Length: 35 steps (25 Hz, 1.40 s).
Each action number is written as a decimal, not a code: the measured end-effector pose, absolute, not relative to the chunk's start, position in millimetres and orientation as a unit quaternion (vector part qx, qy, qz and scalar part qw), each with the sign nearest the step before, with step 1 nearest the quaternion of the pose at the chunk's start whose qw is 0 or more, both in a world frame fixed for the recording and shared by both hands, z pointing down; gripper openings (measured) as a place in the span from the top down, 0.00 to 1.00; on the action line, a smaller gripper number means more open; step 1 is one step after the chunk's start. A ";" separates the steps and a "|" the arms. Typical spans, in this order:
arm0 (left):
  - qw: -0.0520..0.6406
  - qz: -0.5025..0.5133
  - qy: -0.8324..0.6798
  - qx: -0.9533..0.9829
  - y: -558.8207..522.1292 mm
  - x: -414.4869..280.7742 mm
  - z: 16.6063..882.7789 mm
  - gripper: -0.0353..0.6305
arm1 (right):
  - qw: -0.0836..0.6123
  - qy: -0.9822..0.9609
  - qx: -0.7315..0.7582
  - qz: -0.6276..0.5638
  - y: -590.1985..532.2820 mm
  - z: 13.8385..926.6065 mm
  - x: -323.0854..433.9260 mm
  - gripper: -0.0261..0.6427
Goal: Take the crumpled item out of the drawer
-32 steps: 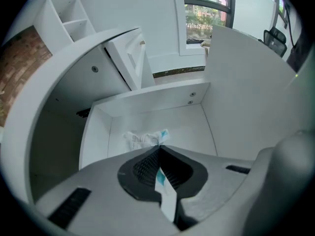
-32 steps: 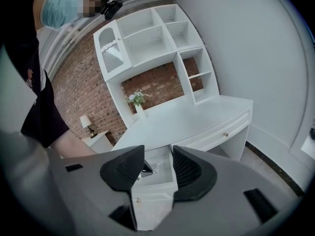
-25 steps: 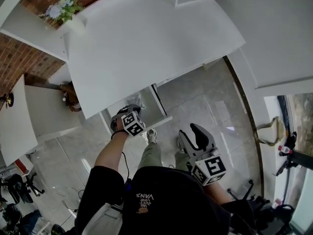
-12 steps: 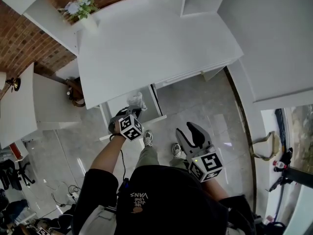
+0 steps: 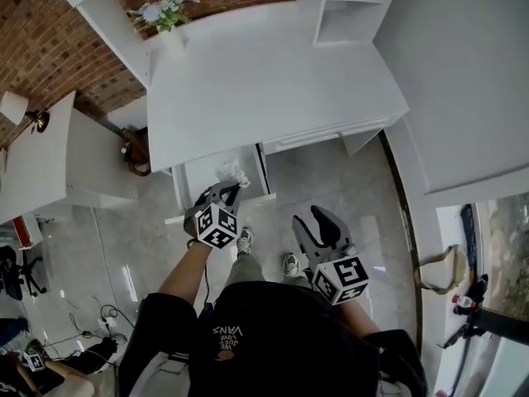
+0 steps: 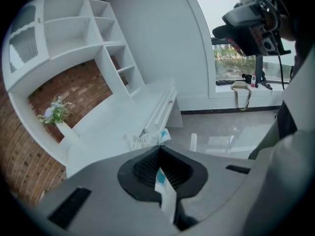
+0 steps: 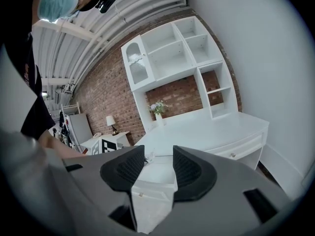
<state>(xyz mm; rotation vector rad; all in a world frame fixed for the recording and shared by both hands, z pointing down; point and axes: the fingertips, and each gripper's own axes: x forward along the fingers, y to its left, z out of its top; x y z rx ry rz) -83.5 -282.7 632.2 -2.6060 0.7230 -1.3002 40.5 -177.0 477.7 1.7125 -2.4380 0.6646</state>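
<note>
Crumpled item (image 5: pixel 232 172) in L gripper (image 5: pixel 229 189)

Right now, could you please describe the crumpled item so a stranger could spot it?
Find the white desk; below its front edge a drawer stands open. Over it, the left tongs pinch the crumpled item: white with a blue patch.

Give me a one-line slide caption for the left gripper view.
Left gripper, jaws shut on the crumpled white-and-blue item, facing the white desk with its flower vase and brick wall.
</note>
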 end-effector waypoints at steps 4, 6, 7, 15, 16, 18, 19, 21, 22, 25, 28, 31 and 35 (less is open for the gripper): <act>0.058 -0.396 0.274 -0.874 -267.5 -80.9 605.0 0.94 | 0.047 -0.804 0.555 0.208 -171.8 473.2 41.8 0.70; 0.056 -0.382 0.290 -0.876 -260.3 -80.3 592.0 0.94 | 0.044 -0.808 0.552 0.203 -169.3 470.3 43.1 0.70; 0.055 -0.376 0.297 -0.876 -256.5 -80.1 586.2 0.94 | 0.043 -0.810 0.550 0.200 -167.9 469.1 44.1 0.70; 0.049 -0.315 0.349 -0.881 -228.1 -76.5 536.7 0.94 | 0.025 -0.824 0.538 0.178 -157.8 451.8 50.0 0.72; 0.048 -0.308 0.354 -0.882 -224.7 -75.9 530.5 0.94 | 0.024 -0.825 0.536 0.175 -156.7 449.7 50.2 0.72; 0.048 -0.294 0.363 -0.883 -218.2 -74.9 518.4 0.94 | 0.021 -0.829 0.533 0.170 -154.8 445.2 51.3 0.73; 0.048 -0.287 0.367 -0.884 -215.4 -74.5 512.6 0.94 | 0.020 -0.830 0.532 0.167 -154.0 442.9 52.3 0.73; 0.048 -0.271 0.378 -0.884 -210.0 -74.0 501.0 0.94 | 0.018 -0.833 0.529 0.160 -152.8 439.2 54.5 0.74; 0.048 -0.264 0.383 -0.884 -207.1 -74.1 495.5 0.94 | 0.017 -0.835 0.527 0.157 -152.3 437.8 55.5 0.75; 0.049 -0.248 0.397 -0.882 -197.5 -76.5 480.5 0.94 | 0.015 -0.839 0.523 0.150 -151.2 433.0 56.9 0.76; 0.049 -0.236 0.408 -0.881 -187.3 -80.9 466.7 0.94 | 0.013 -0.844 0.517 0.144 -150.0 426.7 55.7 0.78; 0.056 -0.232 0.415 -0.878 -178.4 -85.9 455.3 0.94 | 0.008 -0.850 0.508 0.138 -150.3 420.1 51.6 0.79; 0.066 -0.225 0.425 -0.874 -164.9 -92.8 440.2 0.94 | -0.005 -0.857 0.498 0.132 -149.7 412.4 46.3 0.84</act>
